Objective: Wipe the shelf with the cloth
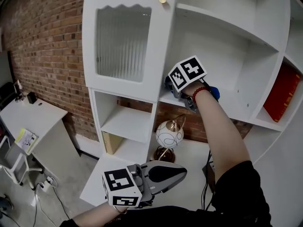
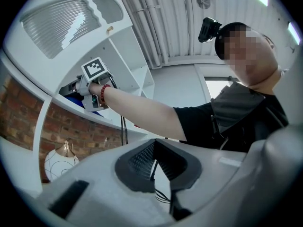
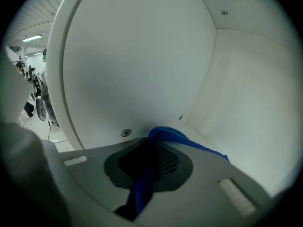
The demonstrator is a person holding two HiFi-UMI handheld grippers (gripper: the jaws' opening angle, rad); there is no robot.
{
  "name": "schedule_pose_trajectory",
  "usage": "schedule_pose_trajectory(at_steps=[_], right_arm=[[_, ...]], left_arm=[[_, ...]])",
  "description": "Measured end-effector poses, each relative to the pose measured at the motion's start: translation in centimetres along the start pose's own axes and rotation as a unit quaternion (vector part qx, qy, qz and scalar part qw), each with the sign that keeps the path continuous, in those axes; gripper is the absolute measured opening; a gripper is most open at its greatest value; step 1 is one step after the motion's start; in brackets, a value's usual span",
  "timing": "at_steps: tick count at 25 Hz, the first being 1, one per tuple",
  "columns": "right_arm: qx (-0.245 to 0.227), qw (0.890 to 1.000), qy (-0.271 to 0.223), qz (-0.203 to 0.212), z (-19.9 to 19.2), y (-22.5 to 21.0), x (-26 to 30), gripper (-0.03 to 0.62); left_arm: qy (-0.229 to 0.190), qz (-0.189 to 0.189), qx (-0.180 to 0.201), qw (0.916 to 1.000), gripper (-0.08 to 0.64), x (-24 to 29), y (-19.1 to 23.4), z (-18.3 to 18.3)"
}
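My right gripper (image 1: 174, 90) reaches into the middle compartment of the white shelf unit (image 1: 236, 109), at its left side wall. It is shut on a blue cloth (image 3: 166, 136), which runs between the jaws and bunches against the white wall (image 3: 142, 56) and shelf board. Bits of the blue cloth (image 1: 214, 91) show beside the wrist. My left gripper (image 1: 182, 172) hangs low in front of the body, away from the shelf, jaws together with nothing in them. From the left gripper (image 2: 158, 167) view, the right gripper (image 2: 80, 90) and cloth (image 2: 75, 100) sit on the shelf.
A ribbed-glass cabinet door (image 1: 122, 41) stands left of the compartment. A red book (image 1: 280, 94) leans in the right cubby. Below are a white globe ornament (image 1: 169, 134) with brass fittings, a yellow book (image 1: 111, 142) and cables. A white desk (image 1: 33, 115) sits by the brick wall.
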State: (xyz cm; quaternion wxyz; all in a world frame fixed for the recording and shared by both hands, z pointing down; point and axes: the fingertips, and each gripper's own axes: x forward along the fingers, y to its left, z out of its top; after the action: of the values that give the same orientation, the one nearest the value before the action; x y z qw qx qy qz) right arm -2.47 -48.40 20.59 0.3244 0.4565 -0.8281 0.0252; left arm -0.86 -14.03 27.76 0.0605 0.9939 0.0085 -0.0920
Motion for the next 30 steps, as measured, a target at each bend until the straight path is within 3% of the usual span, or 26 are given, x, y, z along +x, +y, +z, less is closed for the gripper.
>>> schedule_pose_trajectory(at_steps=[10,16,24,30], right_arm=[[0.039,0.999,0.014,-0.014,-3.1,-3.0,-2.7,0.025],[0.073,0.997,0.016,-0.026,-6.1,-5.6,-5.7,0.025],[0.107,0.990,0.041,-0.082,-11.4,-10.5,-10.4,0.025],[0.105,0.984,0.056,-0.134,-14.5,-13.1,-13.1,0.025]], left_arm=[[0.003,0.016,0.003,0.9999,-0.003,1.7,-1.7,-0.6],[0.011,0.008,0.013,0.9998,-0.003,3.7,-3.8,-1.1],[0.008,-0.003,0.022,0.9997,-0.003,6.2,-6.2,-1.3],[0.005,-0.005,0.018,0.9998,-0.003,7.8,-7.9,-2.2]])
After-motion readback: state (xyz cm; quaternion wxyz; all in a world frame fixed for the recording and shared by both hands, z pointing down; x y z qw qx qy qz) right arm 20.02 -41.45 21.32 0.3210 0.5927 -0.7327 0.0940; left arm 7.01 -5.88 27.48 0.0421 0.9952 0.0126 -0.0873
